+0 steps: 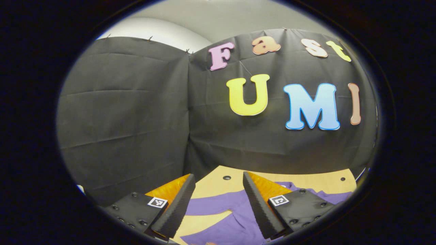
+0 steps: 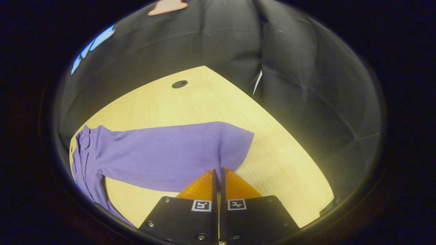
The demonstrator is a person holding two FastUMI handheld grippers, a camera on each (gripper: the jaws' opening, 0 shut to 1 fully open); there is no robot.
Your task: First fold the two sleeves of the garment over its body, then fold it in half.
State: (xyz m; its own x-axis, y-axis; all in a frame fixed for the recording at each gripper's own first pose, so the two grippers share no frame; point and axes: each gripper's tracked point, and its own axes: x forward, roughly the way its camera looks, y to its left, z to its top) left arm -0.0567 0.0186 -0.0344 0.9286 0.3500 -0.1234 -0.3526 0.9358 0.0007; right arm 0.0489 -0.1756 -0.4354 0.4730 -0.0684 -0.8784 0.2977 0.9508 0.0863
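Note:
A purple long-sleeved garment [image 1: 235,217] lies on the pale wooden table [image 1: 306,182]. In the left gripper view my left gripper [image 1: 218,190] hovers open above it, the cloth showing between and below the fingers, nothing held. In the right gripper view one purple sleeve [image 2: 163,154] stretches flat across the table [image 2: 190,105] from the garment's body at the left edge. My right gripper [image 2: 218,170] is shut on the near edge of that sleeve, close to the cuff end, the cloth pinched between both fingers.
Black cloth walls stand close behind the table on both sides. Dark round holes [image 2: 179,83] sit in the tabletop near its far edge. The table's right corner [image 2: 320,204] lies just beyond my right gripper.

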